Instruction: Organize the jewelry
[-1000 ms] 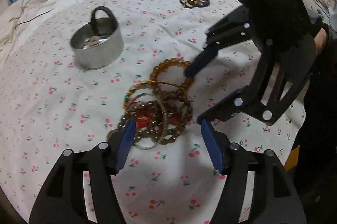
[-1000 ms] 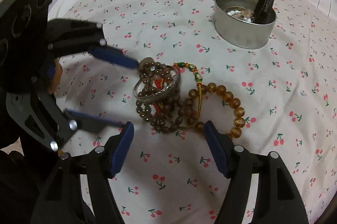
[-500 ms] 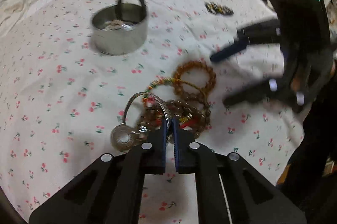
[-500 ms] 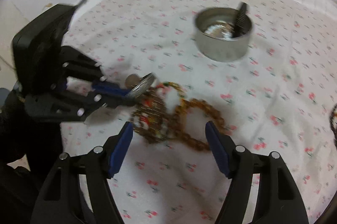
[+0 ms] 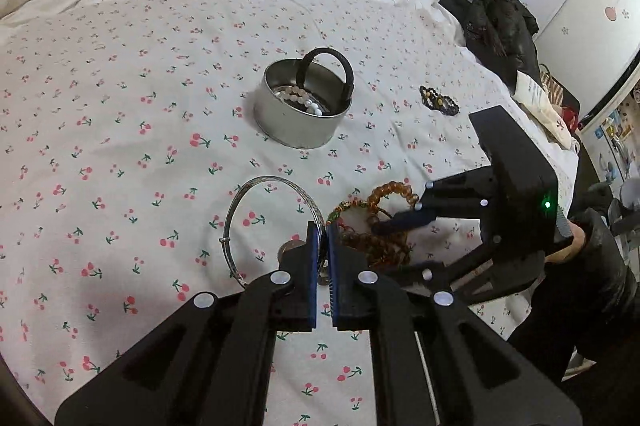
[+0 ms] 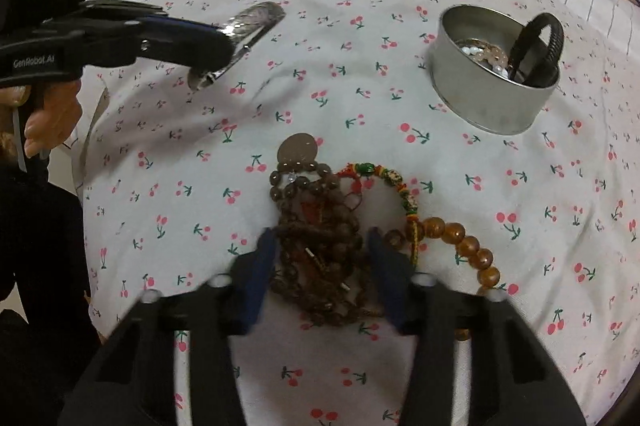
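Meanwhile, the left gripper (image 5: 322, 246) is clamped on the silver bangle (image 5: 256, 222), lifted clear of the bed (image 5: 120, 146).
Its jaws are pressed together on the bangle's rim. The right gripper (image 6: 320, 262) stands partly open, its jaws having just been closing, astride the dark brown bead strands (image 6: 320, 246) of the tangled pile (whether the pads press the beads yet I cannot tell). An amber bead bracelet (image 6: 464, 246) and a multicoloured cord bracelet (image 6: 384, 182) lie beside it, with a round metal tin (image 6: 492, 94) holding pearls and a black band farther back.
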A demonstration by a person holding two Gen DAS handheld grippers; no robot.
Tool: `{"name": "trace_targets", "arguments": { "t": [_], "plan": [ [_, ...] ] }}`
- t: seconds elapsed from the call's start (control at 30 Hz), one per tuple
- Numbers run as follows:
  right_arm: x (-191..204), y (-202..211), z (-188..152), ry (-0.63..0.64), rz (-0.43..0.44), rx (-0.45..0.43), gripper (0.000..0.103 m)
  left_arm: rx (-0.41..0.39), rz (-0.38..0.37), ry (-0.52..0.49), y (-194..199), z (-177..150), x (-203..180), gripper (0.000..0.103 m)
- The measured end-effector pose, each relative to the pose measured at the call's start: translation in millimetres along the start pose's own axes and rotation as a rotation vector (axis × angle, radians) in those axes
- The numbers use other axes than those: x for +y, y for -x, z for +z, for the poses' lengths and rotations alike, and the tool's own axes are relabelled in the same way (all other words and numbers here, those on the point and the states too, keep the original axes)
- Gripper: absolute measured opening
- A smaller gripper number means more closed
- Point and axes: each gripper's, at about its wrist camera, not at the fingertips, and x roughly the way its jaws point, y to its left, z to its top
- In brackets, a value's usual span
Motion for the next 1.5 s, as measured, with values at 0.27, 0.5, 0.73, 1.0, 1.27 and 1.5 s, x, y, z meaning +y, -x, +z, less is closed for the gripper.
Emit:
{"name": "trace_targets", "arguments": {
  "t": [0.27, 0.5, 0.73, 1.0, 1.27, 1.5],
  "plan": [
    [-4.3, 17.4, 2.5, -0.016, 0.033, -0.053, 0.008, -0.011, -0.005, 0.005, 5.6, 0.2, -0.3, 0.004],
    [-17.5, 51.6, 4.8, -0.079, 0.124, -0.158, 0.008, -0.029, -0.004, 0.023, 11.5, 0.4, 4.1, 0.004],
    [-31.9, 94.8, 12.2, -0.167, 0.265, -0.335, 0.008, -0.036, -0.001, 0.028, 14.2, 1.7, 5.1, 0.004],
    [-38.4, 153.5, 15.9, -0.211, 0.362, -0.533, 0.008, -0.049, -0.026, 0.024, 15.1, 8.6, -1.0, 0.004],
    [-36.2, 210.8, 25.7, -0.234, 0.409, -0.720, 0.008, -0.087, -0.059, 0.013, 21.3, 26.2, -11.2, 0.005],
    [-36.7, 246.8, 40.5, -0.231, 0.386, -0.814, 0.008, -0.125, -0.095, 0.017, 24.2, 43.9, -18.0, 0.005]
  ]
}}
